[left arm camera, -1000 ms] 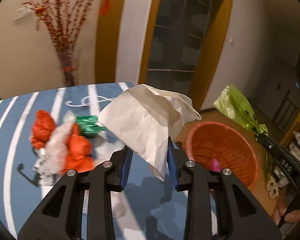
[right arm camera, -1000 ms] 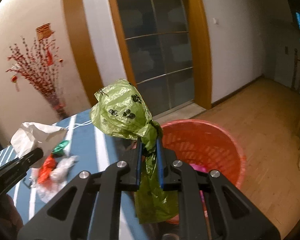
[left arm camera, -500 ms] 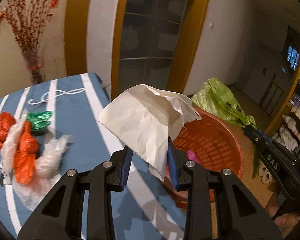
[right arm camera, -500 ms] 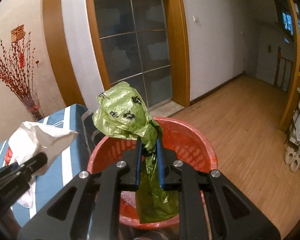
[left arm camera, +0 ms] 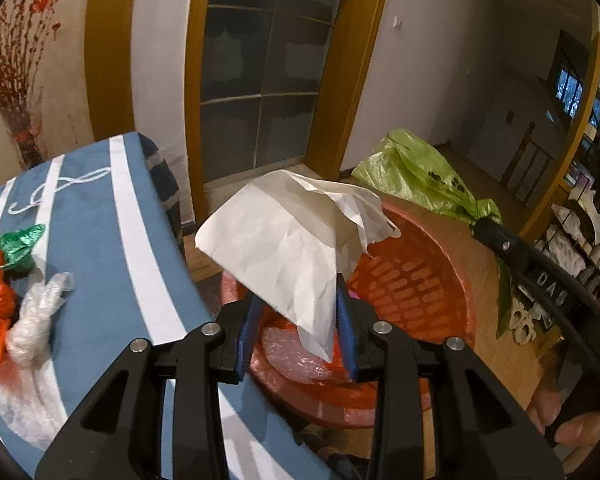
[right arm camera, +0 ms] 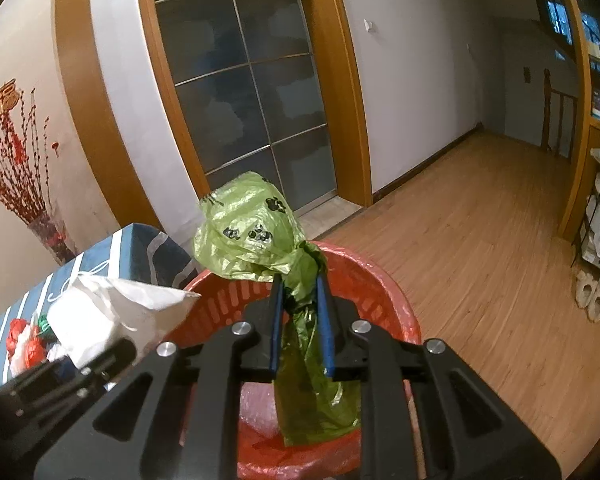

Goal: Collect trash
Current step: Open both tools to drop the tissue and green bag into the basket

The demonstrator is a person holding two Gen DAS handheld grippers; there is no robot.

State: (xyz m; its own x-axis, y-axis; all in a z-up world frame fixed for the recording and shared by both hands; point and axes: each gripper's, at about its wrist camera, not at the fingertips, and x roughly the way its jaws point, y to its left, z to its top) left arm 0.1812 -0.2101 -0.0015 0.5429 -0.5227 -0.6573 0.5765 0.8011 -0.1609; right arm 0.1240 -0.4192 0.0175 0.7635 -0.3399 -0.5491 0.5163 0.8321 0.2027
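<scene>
Risk: your left claw (left arm camera: 296, 316) pinches paper (left arm camera: 292, 240), right claw (right arm camera: 300, 312) grips green bag (right arm camera: 256, 236); basket (left arm camera: 440, 248) at 12 o'clock; early release drops both on rim.

We see the basket (left arm camera: 440, 280) standing on the floor (right arm camera: 480, 248) just right of the table (left arm camera: 100, 248). Above its opening the left gripper (left arm camera: 296, 320) holds the paper (left arm camera: 288, 248), and to its right the right gripper (right arm camera: 300, 312) holds the plastic bag (right arm camera: 252, 236). On the table, left of the basket, lie crumpled bags (left arm camera: 24, 300). Behind table and basket stands the door (right arm camera: 252, 92).
</scene>
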